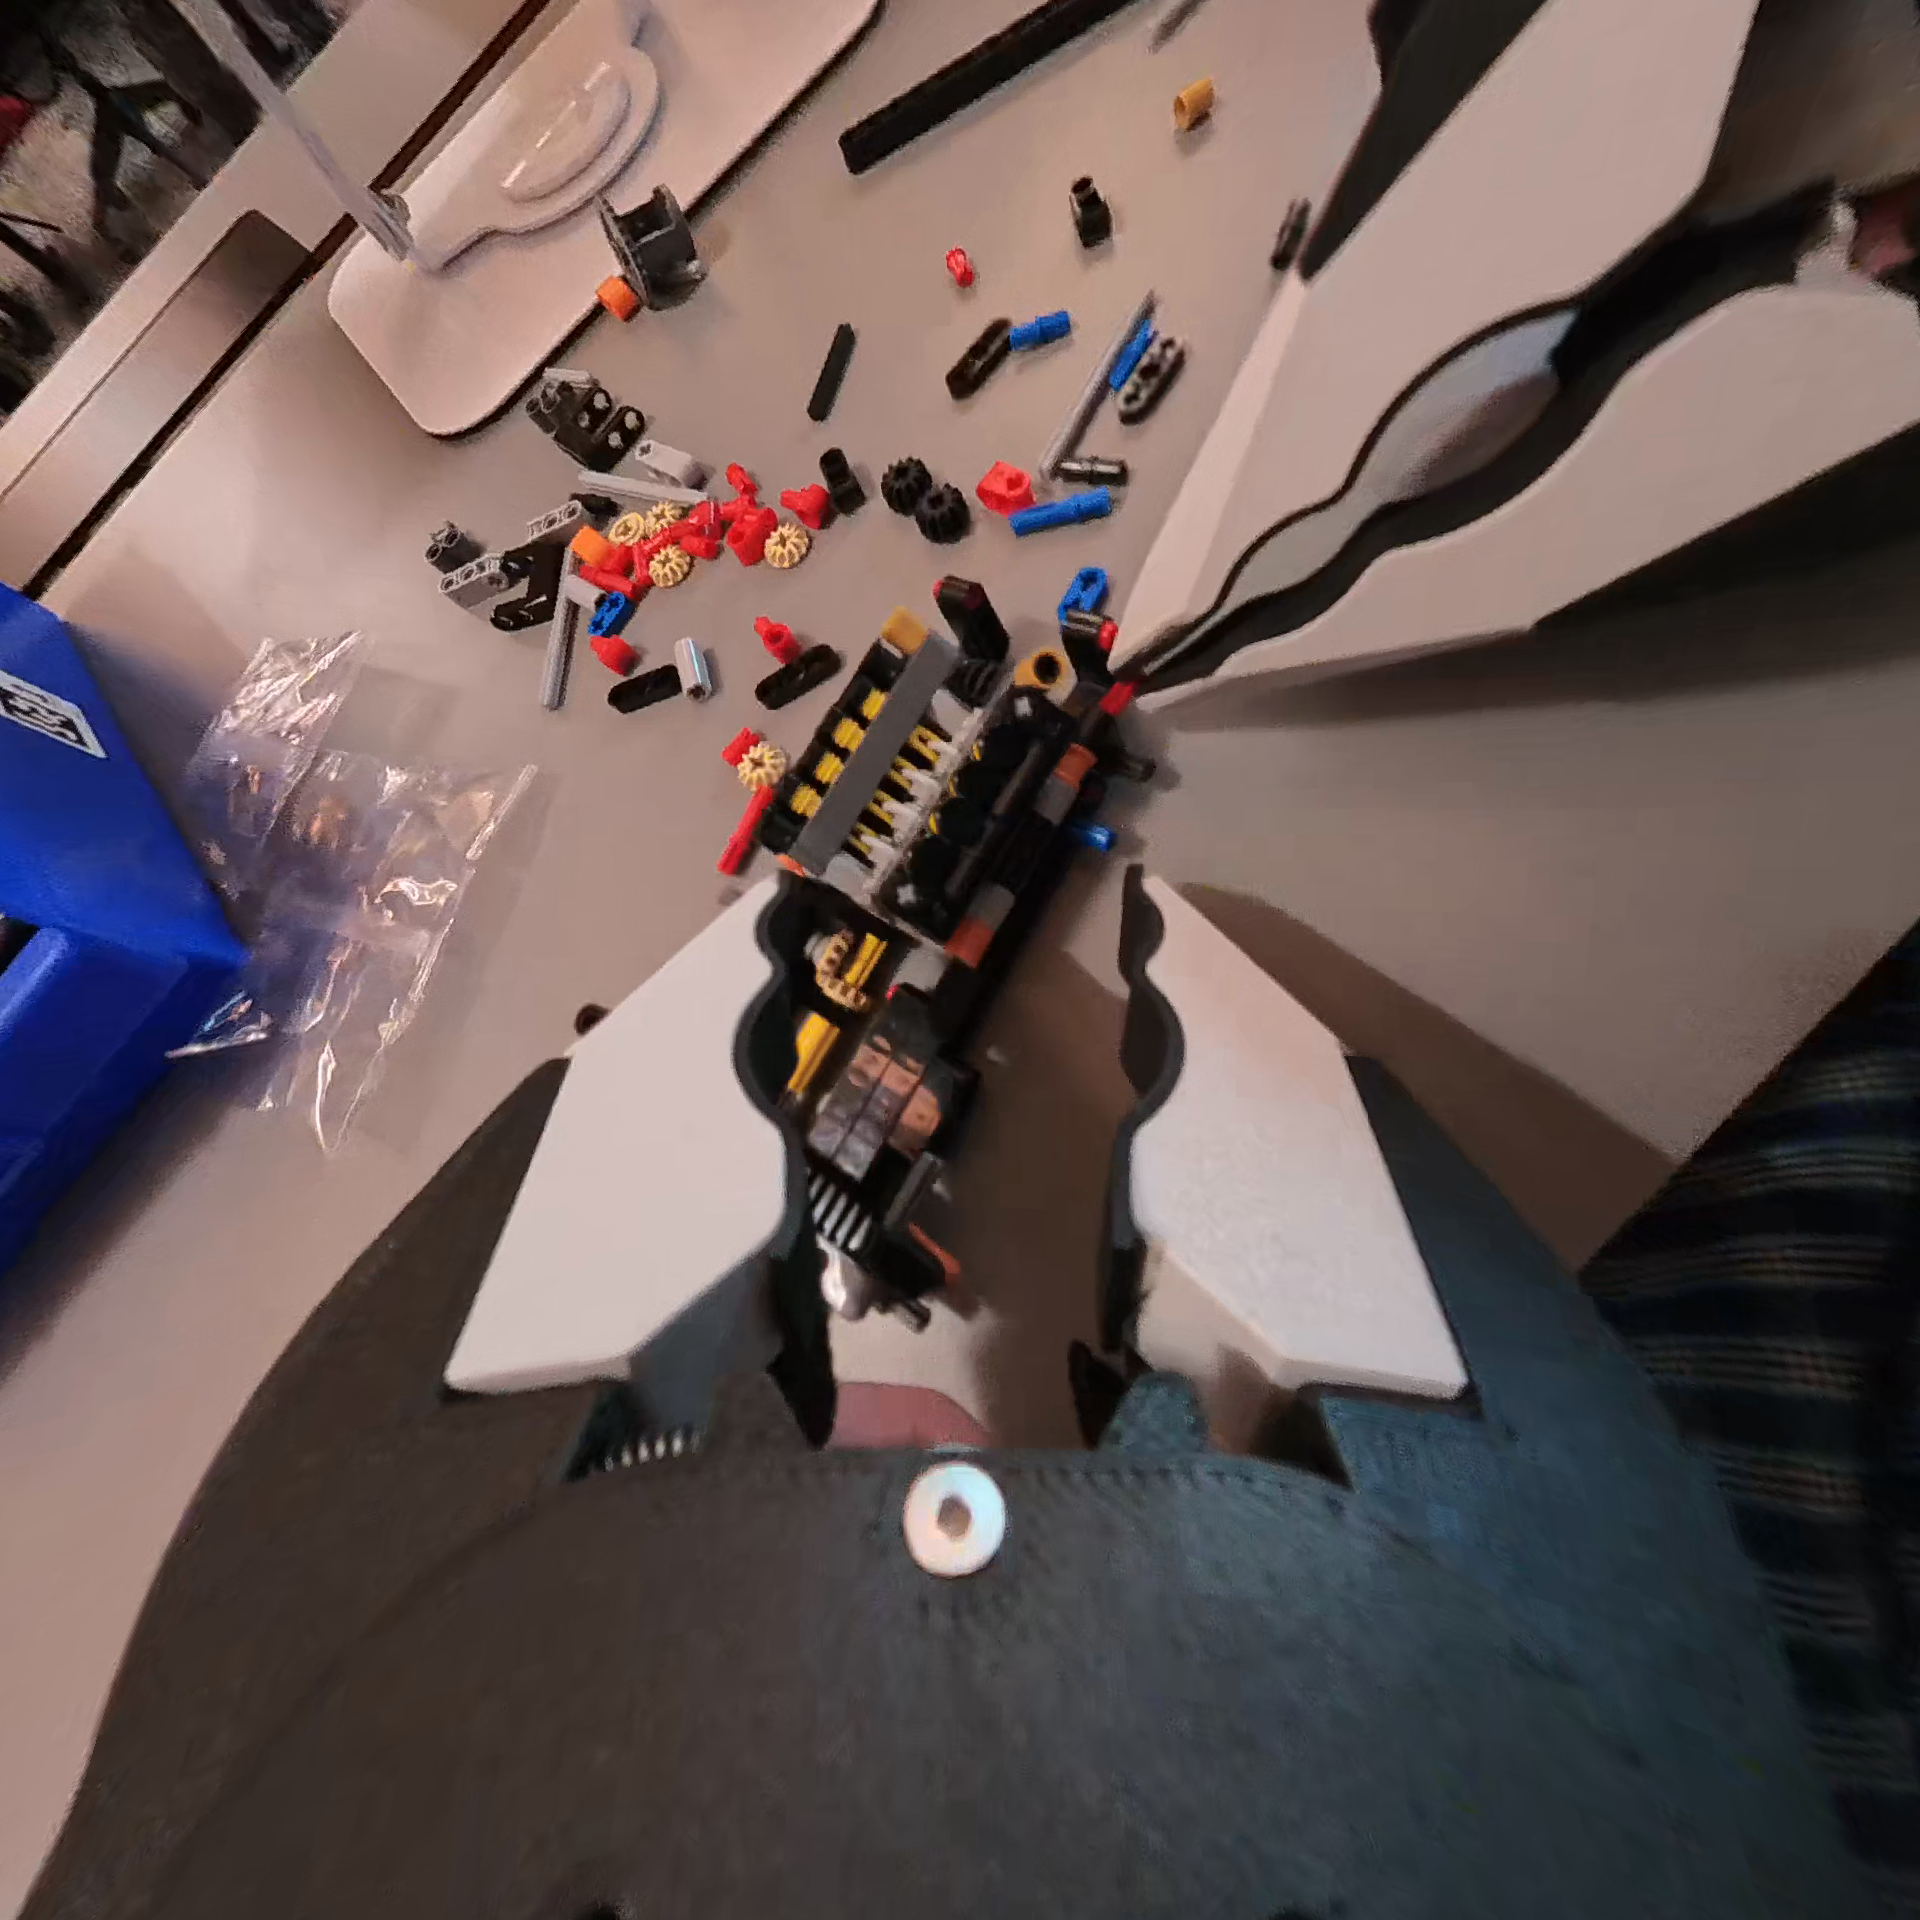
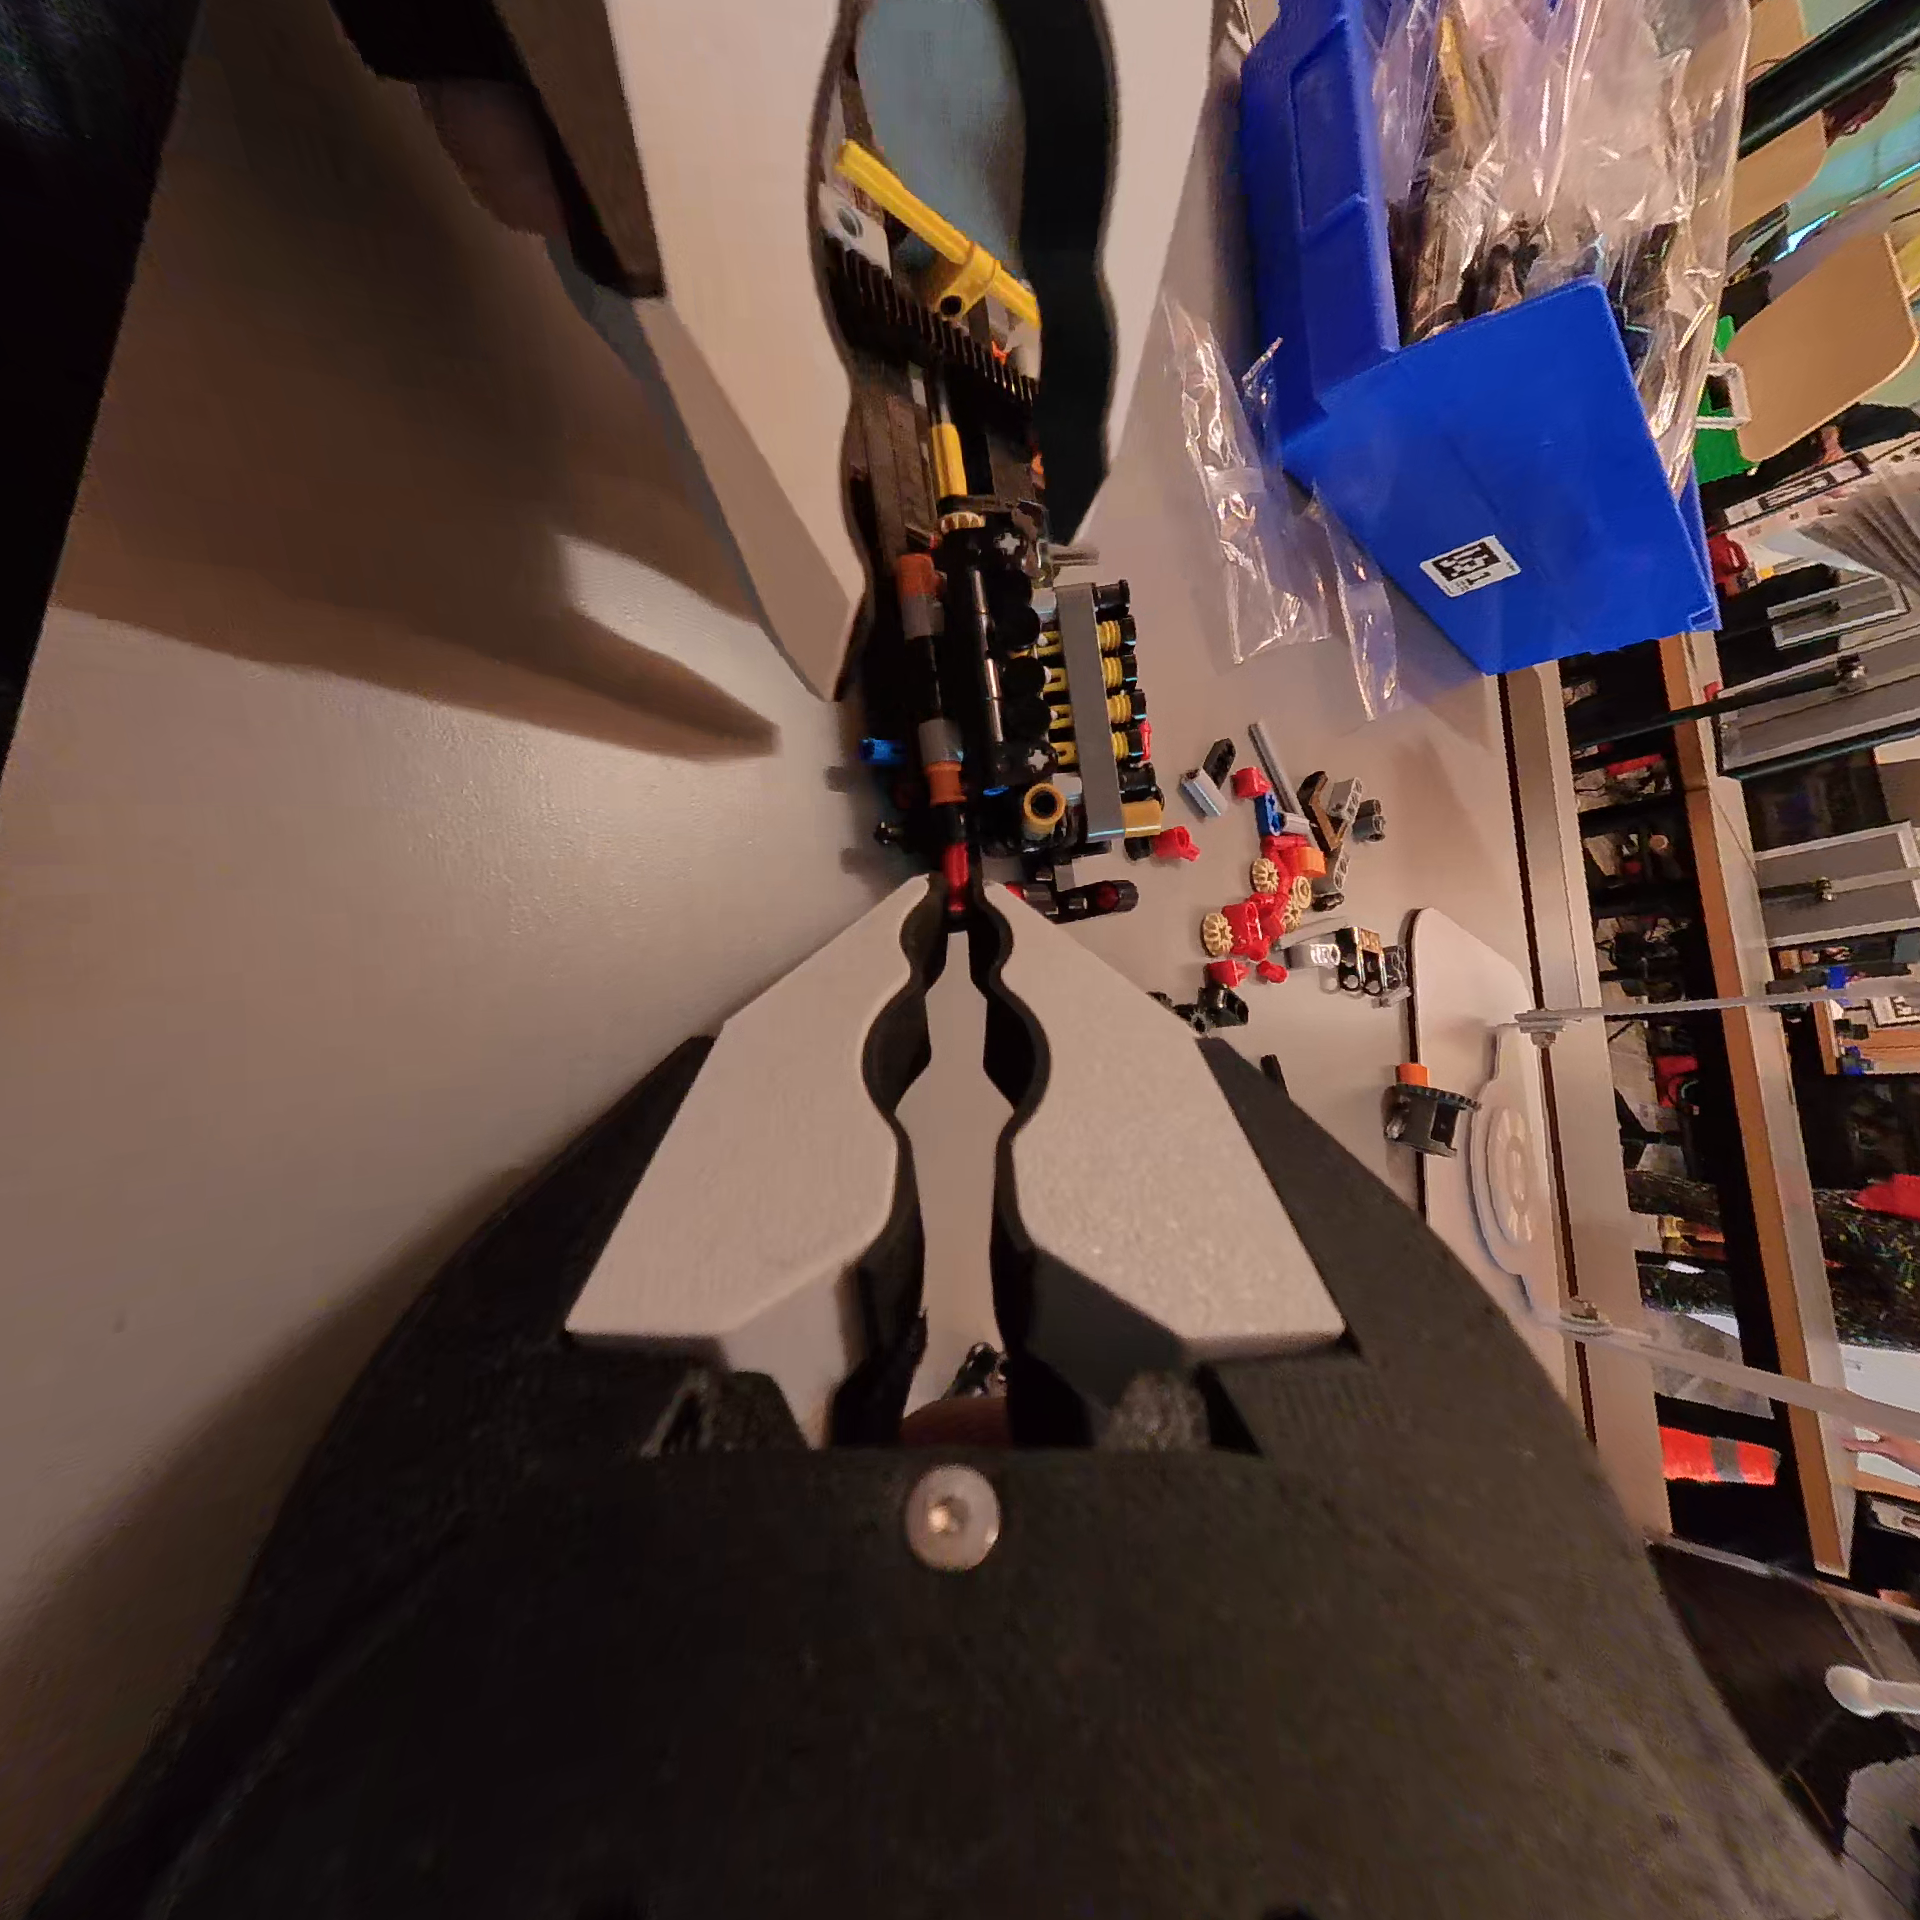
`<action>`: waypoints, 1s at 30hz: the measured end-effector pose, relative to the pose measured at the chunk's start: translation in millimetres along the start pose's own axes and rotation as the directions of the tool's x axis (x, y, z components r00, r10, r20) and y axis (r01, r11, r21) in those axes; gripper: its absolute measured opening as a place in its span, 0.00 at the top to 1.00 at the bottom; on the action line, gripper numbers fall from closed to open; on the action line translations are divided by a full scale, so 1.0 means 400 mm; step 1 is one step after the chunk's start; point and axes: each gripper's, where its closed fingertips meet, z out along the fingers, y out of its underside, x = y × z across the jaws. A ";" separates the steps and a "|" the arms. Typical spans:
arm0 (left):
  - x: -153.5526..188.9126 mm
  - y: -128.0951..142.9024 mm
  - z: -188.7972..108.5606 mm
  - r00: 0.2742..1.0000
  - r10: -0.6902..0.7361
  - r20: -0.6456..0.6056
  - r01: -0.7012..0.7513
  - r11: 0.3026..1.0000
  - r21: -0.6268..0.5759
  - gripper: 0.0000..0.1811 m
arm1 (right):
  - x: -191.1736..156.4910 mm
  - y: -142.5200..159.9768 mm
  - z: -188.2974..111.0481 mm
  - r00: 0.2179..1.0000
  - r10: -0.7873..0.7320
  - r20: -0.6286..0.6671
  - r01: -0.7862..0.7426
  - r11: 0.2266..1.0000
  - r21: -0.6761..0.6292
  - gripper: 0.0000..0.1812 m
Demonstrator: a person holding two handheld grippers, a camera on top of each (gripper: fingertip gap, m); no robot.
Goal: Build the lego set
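Note:
A long black, grey and yellow lego assembly [image 1: 914, 790] lies lengthwise between both grippers over the grey table; it also shows in the right wrist view [image 2: 997, 686]. My left gripper [image 1: 951, 888] is closed around its rear end, and from the right wrist view [image 2: 956, 613] both fingers touch its sides. My right gripper [image 2: 961, 899] is nearly closed, pinching a small red and black pin [image 2: 954, 873] at the assembly's front end. It also shows in the left wrist view [image 1: 1127, 675] at that same end.
Loose red, tan, black and blue lego parts [image 1: 675, 551] [image 2: 1268, 914] lie beyond the assembly. A blue bin [image 1: 83, 883] [image 2: 1486, 468] and clear plastic bags [image 1: 343, 831] [image 2: 1268, 551] sit to one side. A white board [image 1: 488, 312] with a dark gear part [image 1: 649, 249] lies farther off. About 5 cm separates my left fingertips from my right.

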 end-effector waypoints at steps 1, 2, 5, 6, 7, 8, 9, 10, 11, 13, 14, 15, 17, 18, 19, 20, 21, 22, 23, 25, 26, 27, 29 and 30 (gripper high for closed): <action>0.004 0.003 -0.002 1.000 0.020 0.004 -0.019 1.000 -0.007 0.70 | 0.000 -0.001 0.000 1.000 -0.001 0.000 0.001 1.000 0.001 1.00; 0.006 0.003 -0.004 0.999 0.035 0.012 -0.035 0.999 -0.007 0.72 | -0.001 -0.001 0.000 1.000 0.000 0.001 0.000 1.000 0.001 0.99; 0.008 0.003 -0.005 0.999 0.046 0.008 -0.046 0.999 -0.013 0.75 | 0.000 -0.001 0.002 1.000 0.001 0.001 -0.001 1.000 0.000 0.99; 0.008 0.005 -0.005 0.999 0.045 0.006 -0.045 0.999 -0.017 0.76 | 0.001 -0.001 0.002 1.000 0.003 0.001 -0.003 1.000 0.001 1.00; 0.008 0.010 -0.003 0.999 0.044 0.003 -0.044 0.999 -0.025 0.77 | 0.001 -0.001 0.002 1.000 0.003 0.001 -0.003 1.000 0.001 1.00; 0.009 0.014 -0.001 0.999 0.046 -0.002 -0.046 0.998 -0.033 0.77 | 0.001 -0.001 0.003 1.000 0.003 0.002 -0.003 1.000 0.001 1.00; 0.009 0.017 0.000 0.999 0.051 -0.002 -0.051 0.998 -0.038 0.77 | 0.001 0.000 0.003 1.000 0.003 0.002 -0.003 1.000 0.001 0.99; 0.008 0.019 0.002 0.998 0.055 0.002 -0.055 0.998 -0.040 0.78 | 0.001 0.000 0.003 1.000 0.002 0.003 -0.002 1.000 0.001 0.99; 0.007 0.020 0.004 0.998 0.058 0.004 -0.058 0.997 -0.044 0.78 | 0.000 0.000 0.003 1.000 0.002 0.004 -0.002 1.000 0.001 1.00; 0.005 0.021 0.004 0.998 0.058 0.004 -0.058 0.997 -0.046 0.80 | -0.001 0.000 0.004 1.000 0.002 0.006 -0.002 1.000 0.001 1.00; 0.003 0.022 0.004 0.998 0.057 0.005 -0.057 0.997 -0.045 0.81 | -0.001 0.001 0.004 1.000 0.002 0.008 -0.002 1.000 0.001 0.99; 0.001 0.022 0.005 0.998 0.058 0.008 -0.057 0.997 -0.045 0.82 | -0.002 0.001 0.004 1.000 0.002 0.010 -0.002 1.000 0.002 0.99; -0.003 0.022 0.006 0.998 0.065 0.012 -0.064 0.997 -0.047 0.84 | -0.002 0.002 0.004 1.000 0.004 0.011 -0.004 1.000 0.002 0.99; -0.004 0.023 0.007 0.998 0.067 0.013 -0.067 0.997 -0.048 0.85 | -0.002 0.002 0.004 1.000 0.003 0.012 -0.003 1.000 0.002 0.99; -0.005 0.023 0.008 0.998 0.069 0.012 -0.068 0.996 -0.049 0.85 | -0.002 0.002 0.005 1.000 0.002 0.012 -0.002 1.000 0.003 1.00; -0.006 0.024 0.009 0.997 0.070 0.011 -0.070 0.996 -0.049 0.85 | -0.002 0.003 0.005 1.000 0.003 0.013 -0.003 1.000 0.002 0.99; -0.006 0.025 0.010 0.998 0.070 0.010 -0.069 0.996 -0.047 0.85 | -0.003 0.005 0.006 1.000 0.003 0.015 -0.003 1.000 0.000 0.99; -0.006 0.026 0.011 0.998 0.070 0.007 -0.069 0.996 -0.047 0.85 | -0.003 0.005 0.006 1.000 0.003 0.016 -0.003 1.000 0.000 0.99; -0.006 0.026 0.011 0.998 0.070 0.007 -0.069 0.997 -0.045 0.85 | -0.003 0.005 0.006 1.000 0.004 0.016 -0.004 1.000 0.002 1.00; -0.006 0.027 0.011 0.998 0.068 0.010 -0.067 0.997 -0.037 0.85 | -0.003 0.006 0.007 1.000 0.001 0.018 -0.001 1.000 0.007 1.00; -0.006 0.028 0.012 0.998 0.064 0.010 -0.064 0.997 -0.033 0.85 | -0.002 0.006 0.007 1.000 0.006 0.020 -0.006 1.000 0.009 0.99; -0.006 0.029 0.012 0.998 0.060 0.010 -0.060 0.998 -0.029 0.85 | -0.001 0.007 0.008 1.000 0.010 0.022 -0.010 1.000 0.010 0.99; 0.003 0.042 0.017 0.998 0.064 -0.013 -0.064 0.997 -0.048 0.89 | 0.001 0.008 0.010 1.000 0.002 0.017 -0.002 1.000 0.011 0.99; 0.002 0.040 0.018 0.997 0.073 -0.004 -0.073 0.997 -0.040 0.90 | 0.002 0.009 0.010 1.000 -0.008 0.014 0.008 1.000 0.013 0.99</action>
